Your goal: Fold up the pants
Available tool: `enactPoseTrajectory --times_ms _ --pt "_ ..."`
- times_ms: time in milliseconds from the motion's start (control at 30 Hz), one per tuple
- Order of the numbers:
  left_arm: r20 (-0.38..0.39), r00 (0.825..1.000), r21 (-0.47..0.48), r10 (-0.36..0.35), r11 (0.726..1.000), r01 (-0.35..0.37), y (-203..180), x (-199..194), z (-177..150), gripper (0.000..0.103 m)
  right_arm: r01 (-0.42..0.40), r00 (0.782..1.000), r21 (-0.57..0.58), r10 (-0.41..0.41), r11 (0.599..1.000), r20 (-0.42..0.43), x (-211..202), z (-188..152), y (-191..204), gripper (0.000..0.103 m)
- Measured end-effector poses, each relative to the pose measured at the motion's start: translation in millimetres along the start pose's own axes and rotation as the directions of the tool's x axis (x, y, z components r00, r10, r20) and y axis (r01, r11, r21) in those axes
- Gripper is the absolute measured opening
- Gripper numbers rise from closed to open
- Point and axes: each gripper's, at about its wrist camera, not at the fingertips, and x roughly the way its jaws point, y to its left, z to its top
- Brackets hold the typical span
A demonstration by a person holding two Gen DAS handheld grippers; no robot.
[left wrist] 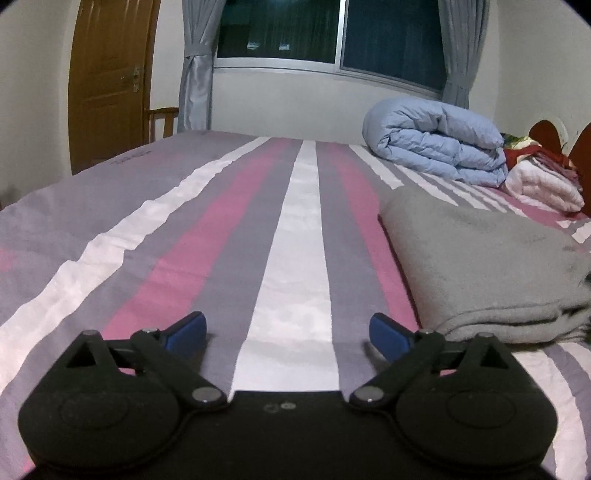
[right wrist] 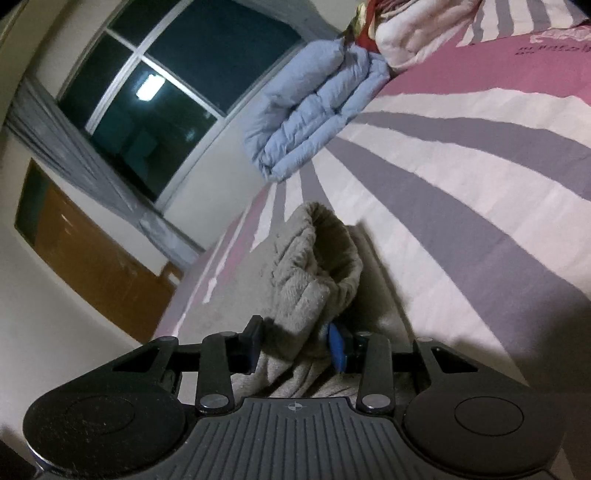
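Left wrist view takes in most of the bed [left wrist: 221, 229], its striped cover in grey, pink and white running toward the far wall, though the bed's near edge is hidden under the gripper body and its right side runs out of frame. On the right of that bed lie the grey pants [left wrist: 487, 266], folded into a thick stack whose right end is cut off by the frame edge. The left gripper [left wrist: 288, 332] sits low over the cover with its jaws spread wide and nothing between them; the pants lie just beside its right blue pad, apart from it. In the right wrist view, strongly tilted, the right gripper [right wrist: 295, 350] has its jaws clamped on a bunched fold of the pants [right wrist: 314, 266], which rises in a lump ahead of the pads; the cloth below is partly hidden by the gripper body. Further back, a rolled blue quilt [left wrist: 436, 140] lies near the window [left wrist: 332, 33], with a pile of white and red bedding [left wrist: 543, 177] just beside it, hard to make out. A brown door [left wrist: 107, 81] stands at the left.
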Motion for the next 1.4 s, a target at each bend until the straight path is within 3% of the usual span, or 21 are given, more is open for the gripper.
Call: enactPoseTrajectory --times_ms 67,100,200,400,700,933,1000,1267,1367,1400 --pt "-0.003 1.0 -0.002 0.005 1.0 -0.005 0.6 1.0 0.5 0.089 0.004 0.998 0.042 -0.002 0.999 -0.055 8.8 0.9 -8.6 0.044" --pt "-0.001 1.0 -0.011 0.004 1.0 -0.004 1.0 0.6 1.3 0.089 -0.008 0.999 0.062 0.011 0.998 -0.038 3.6 3.6 -9.7 0.048" --pt "0.013 1.0 -0.007 -0.002 1.0 0.002 -1.6 -2.9 2.5 0.09 0.002 0.997 0.024 -0.004 1.0 0.078 -28.9 7.8 -5.1 0.077" --pt "0.03 0.999 -0.003 -0.019 1.0 0.019 -1.8 -6.6 2.7 0.091 -0.01 0.995 -0.049 0.014 0.999 0.098 -56.3 7.9 -1.6 0.077" --pt "0.029 0.999 -0.014 -0.032 0.999 0.032 1.3 -4.9 4.3 0.091 0.012 0.998 -0.042 -0.01 0.999 0.059 -40.8 0.1 -0.7 0.077" --pt "0.016 0.999 0.006 -0.045 0.999 0.045 -2.4 2.4 5.7 0.092 -0.05 0.997 -0.044 0.052 0.998 0.055 -33.6 -2.5 1.9 0.077" --pt "0.013 0.999 0.004 -0.04 0.999 0.04 -1.8 3.7 5.5 0.092 -0.106 0.993 -0.032 0.108 0.994 0.038 -29.7 -2.8 2.7 0.077" --pt "-0.002 1.0 -0.024 -0.03 0.999 0.03 5.0 4.8 3.7 0.092 -0.174 0.985 0.075 0.175 0.982 -0.008 -6.0 -2.1 -3.3 0.077" --pt "-0.011 1.0 -0.03 -0.026 0.999 0.026 6.0 6.9 3.1 0.092 -0.16 0.987 0.135 0.162 0.978 -0.009 3.5 3.6 -9.2 0.075" --pt "-0.015 1.0 -0.027 -0.024 0.999 0.024 5.6 7.7 2.8 0.092 -0.142 0.989 0.136 0.146 0.981 -0.019 6.4 5.3 -9.6 0.069"
